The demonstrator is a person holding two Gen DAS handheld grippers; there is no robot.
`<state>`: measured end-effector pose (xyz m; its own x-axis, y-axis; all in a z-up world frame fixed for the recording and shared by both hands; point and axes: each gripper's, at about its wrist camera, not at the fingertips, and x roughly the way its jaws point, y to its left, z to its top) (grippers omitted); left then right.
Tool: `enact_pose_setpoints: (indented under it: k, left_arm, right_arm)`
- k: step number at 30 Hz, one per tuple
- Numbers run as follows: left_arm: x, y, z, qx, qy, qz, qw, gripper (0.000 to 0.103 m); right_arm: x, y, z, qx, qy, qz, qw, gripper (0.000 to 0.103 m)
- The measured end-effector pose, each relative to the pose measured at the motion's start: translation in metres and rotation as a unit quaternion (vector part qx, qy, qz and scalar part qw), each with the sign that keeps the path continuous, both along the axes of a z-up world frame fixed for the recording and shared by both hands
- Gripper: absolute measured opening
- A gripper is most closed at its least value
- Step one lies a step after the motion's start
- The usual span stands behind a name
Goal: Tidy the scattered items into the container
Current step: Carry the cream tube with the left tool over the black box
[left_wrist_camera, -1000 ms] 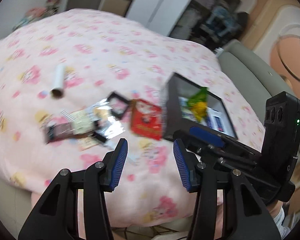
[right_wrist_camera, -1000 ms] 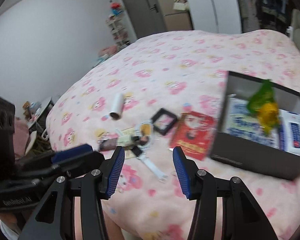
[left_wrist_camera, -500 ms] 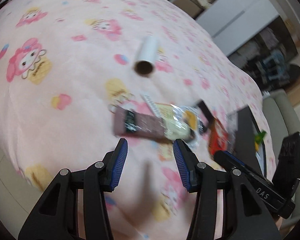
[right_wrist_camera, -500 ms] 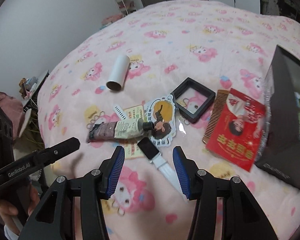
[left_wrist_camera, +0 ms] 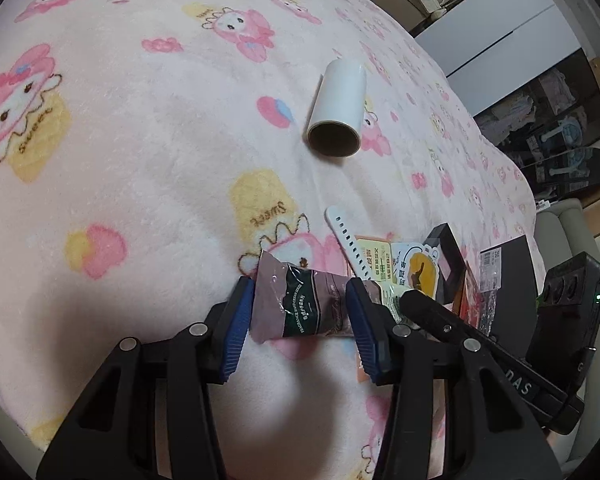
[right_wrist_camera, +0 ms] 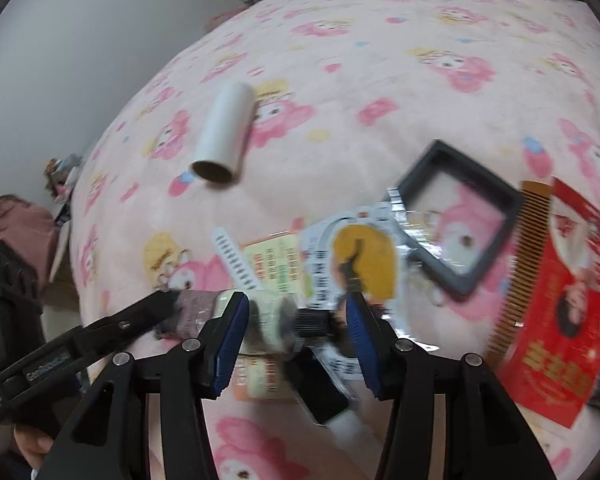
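Both your grippers have dropped from hovering above the pink blanket [left_wrist_camera: 148, 128] onto the clutter. Your left gripper [left_wrist_camera: 300, 316], jaws spread, now straddles the hand cream tube [left_wrist_camera: 304, 308]; your right gripper [right_wrist_camera: 296, 320] brackets its cap end, unclenched. The tube lies ungrasped, so closing looks next; the black container [left_wrist_camera: 514, 276] waits at right.
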<state>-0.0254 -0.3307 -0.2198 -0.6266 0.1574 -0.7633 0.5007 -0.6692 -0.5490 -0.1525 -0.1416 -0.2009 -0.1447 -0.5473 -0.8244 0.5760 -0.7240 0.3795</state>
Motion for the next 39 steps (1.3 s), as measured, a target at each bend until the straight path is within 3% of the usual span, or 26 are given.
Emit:
enact_pose_setpoints:
  k: [6, 14, 20, 33, 39]
  left_arm:
    - [0.011, 0.007, 0.014, 0.015, 0.018, -0.022, 0.9995, 0.044]
    - [0.024, 0.065, 0.035, 0.023, 0.027, -0.096, 0.9948, 0.044]
    - [0.019, 0.123, 0.055, 0.005, 0.031, -0.163, 0.9861, 0.044]
    - [0.014, 0.212, 0.095, -0.001, 0.057, -0.239, 0.9693, 0.044]
    - [-0.009, 0.260, 0.118, -0.012, 0.077, -0.281, 0.9566, 0.044]
  right_arm:
    - [0.014, 0.017, 0.016, -0.017, 0.014, -0.013, 1.000, 0.039]
    - [0.054, 0.081, 0.056, -0.007, 0.059, -0.041, 0.997, 0.038]
    - [0.068, 0.146, 0.066, -0.014, 0.058, -0.090, 0.994, 0.038]
    - [0.093, 0.248, 0.098, -0.035, 0.082, -0.173, 0.981, 0.038]
    - [0.094, 0.299, 0.116, -0.057, 0.102, -0.216, 0.969, 0.038]
